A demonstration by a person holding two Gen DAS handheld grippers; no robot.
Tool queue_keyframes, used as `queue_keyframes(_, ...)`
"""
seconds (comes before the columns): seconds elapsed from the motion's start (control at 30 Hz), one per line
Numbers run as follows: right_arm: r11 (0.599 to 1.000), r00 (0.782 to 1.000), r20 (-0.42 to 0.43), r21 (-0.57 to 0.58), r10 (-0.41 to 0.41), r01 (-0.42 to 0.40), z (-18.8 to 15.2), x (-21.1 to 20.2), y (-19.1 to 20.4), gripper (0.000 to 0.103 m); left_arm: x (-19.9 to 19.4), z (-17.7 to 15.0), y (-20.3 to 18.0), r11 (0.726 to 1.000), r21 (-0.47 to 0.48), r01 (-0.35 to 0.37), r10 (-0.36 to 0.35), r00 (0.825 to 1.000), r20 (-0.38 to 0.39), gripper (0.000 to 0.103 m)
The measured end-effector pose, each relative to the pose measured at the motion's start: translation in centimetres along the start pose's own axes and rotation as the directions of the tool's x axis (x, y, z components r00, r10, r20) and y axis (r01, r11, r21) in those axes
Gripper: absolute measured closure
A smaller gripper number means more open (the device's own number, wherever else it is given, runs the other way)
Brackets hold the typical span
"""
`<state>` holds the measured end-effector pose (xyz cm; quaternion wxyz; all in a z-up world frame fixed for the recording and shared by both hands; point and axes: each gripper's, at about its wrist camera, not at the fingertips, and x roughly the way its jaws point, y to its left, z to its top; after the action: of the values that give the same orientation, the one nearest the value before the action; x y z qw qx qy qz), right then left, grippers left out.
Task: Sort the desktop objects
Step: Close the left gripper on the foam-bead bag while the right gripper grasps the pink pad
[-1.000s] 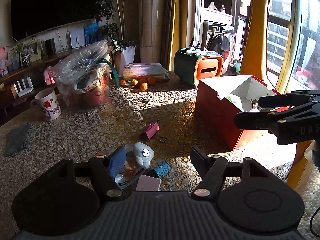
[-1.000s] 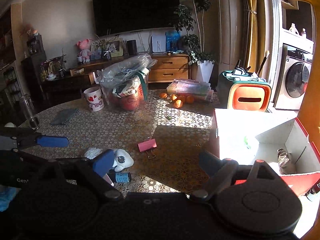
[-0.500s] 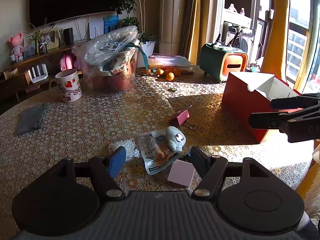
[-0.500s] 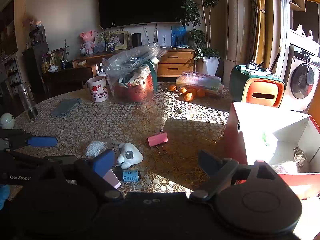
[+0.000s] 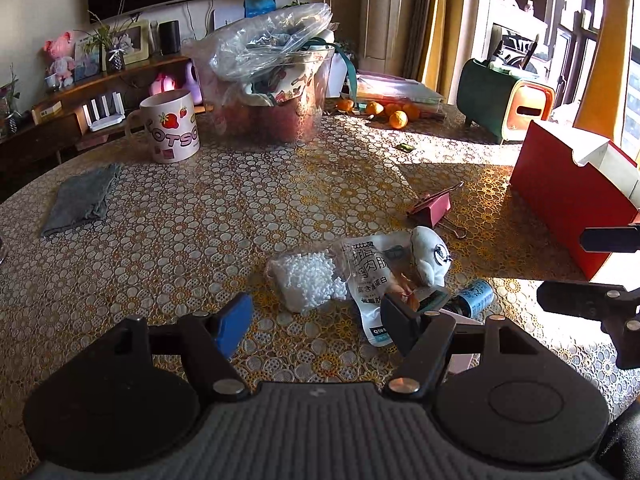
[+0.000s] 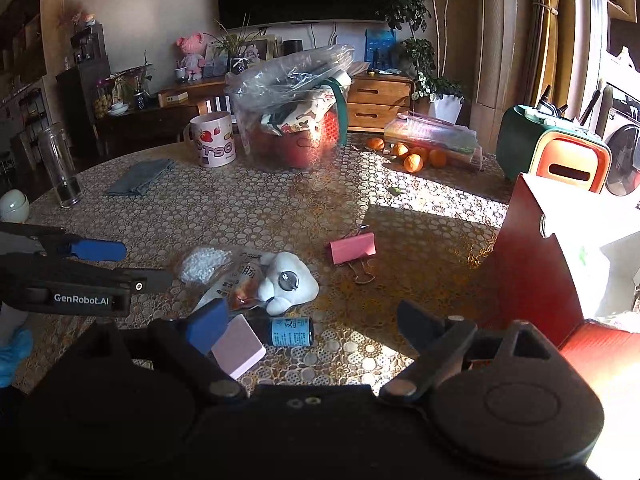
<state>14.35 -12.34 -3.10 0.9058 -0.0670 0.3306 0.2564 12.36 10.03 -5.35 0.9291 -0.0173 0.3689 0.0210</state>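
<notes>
Both grippers, left (image 5: 316, 322) & right (image 6: 310, 326), hang w/ fingers spread, empty, over the counter (image 5: 200, 216) pile: bead bag (image 5: 306, 282) looks light, soft, slippery, so prob. pinch its bulging middle, not the film edge.

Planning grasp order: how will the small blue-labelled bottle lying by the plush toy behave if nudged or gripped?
The blue-labelled bottle lies on its side, so a nudge would likely roll it across the table. It looks round and smooth, so it may slip from the fingers. It lies close to the pink block; a push could shift that too.
</notes>
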Motion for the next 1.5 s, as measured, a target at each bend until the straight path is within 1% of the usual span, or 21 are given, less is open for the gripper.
queue_keyframes(0.2, 1.000, 0.999, -0.037, 0.001, 0.003, -0.003, -0.6, 2.0, 0.0, 0.012, 2.8, 1.0, 0.4, 1.000, -0.005, -0.001, 0.001, 0.999, -0.037, 0.033)
queue_keyframes(0.43, 1.000, 0.997, -0.075, -0.011, 0.020, -0.020, -1.2, 3.9, 0.6, 0.012, 5.1, 1.8, 0.5, 1.000, 0.002, -0.008, 0.008, 0.998, -0.058, 0.033)
queue_keyframes(0.6, 0.998, 0.994, -0.097, -0.029, 0.052, -0.055, -1.8, 4.5, 2.0, 0.012, 6.1, 2.0, 0.4, 1.000, 0.004, -0.010, 0.010, 0.998, -0.067, 0.033)
queue_keyframes(0.73, 0.996, 0.992, -0.108, -0.056, 0.063, -0.069, -2.5, 5.0, 3.5, 0.012, 7.0, 2.1, 0.7, 1.000, -0.013, -0.006, 0.005, 0.997, -0.081, 0.033)
queue_keyframes(0.87, 0.994, 0.991, -0.118, -0.076, 0.064, -0.073, -2.9, 5.6, 4.7, 0.015, 7.5, 2.1, 0.9, 1.000, -0.024, -0.003, 0.001, 0.996, -0.087, 0.033)
queue_keyframes(0.93, 0.994, 0.990, -0.121, -0.077, 0.068, -0.077, -3.0, 5.8, 5.2, 0.019, 7.8, 2.0, 1.1, 1.000, -0.027, -0.002, 0.000, 0.996, -0.091, 0.033)
queue_keyframes(1.0, 0.994, 0.991, -0.119, -0.080, 0.063, -0.073, -3.0, 6.0, 5.5, 0.021, 8.0, 1.9, 1.2, 0.999, -0.033, 0.000, -0.003, 0.995, -0.095, 0.033)
queue_keyframes(1.1, 0.994, 0.990, -0.123, -0.075, 0.064, -0.073, -3.0, 6.4, 5.9, 0.024, 8.1, 1.8, 1.5, 0.999, -0.050, 0.012, -0.016, 0.996, -0.093, 0.033)
queue_keyframes(1.23, 0.995, 0.988, -0.138, -0.068, 0.064, -0.074, -3.0, 6.9, 6.1, 0.031, 8.3, 1.7, 1.8, 0.998, -0.057, 0.019, -0.024, 0.996, -0.089, 0.032)
queue_keyframes(1.37, 0.995, 0.987, -0.146, -0.070, 0.064, -0.075, -3.1, 7.1, 6.2, 0.033, 8.3, 1.6, 2.0, 0.998, -0.053, 0.025, -0.029, 0.996, -0.081, 0.032)
queue_keyframes(1.43, 0.994, 0.987, -0.150, -0.074, 0.064, -0.076, -3.2, 7.2, 6.3, 0.035, 8.3, 1.5, 2.0, 0.998, -0.057, 0.022, -0.026, 0.997, -0.077, 0.033)
queue_keyframes(1.5, 0.994, 0.987, -0.147, -0.084, 0.059, -0.072, -3.3, 7.3, 6.4, 0.035, 8.2, 1.4, 1.9, 0.998, -0.057, 0.013, -0.018, 0.997, -0.074, 0.037)
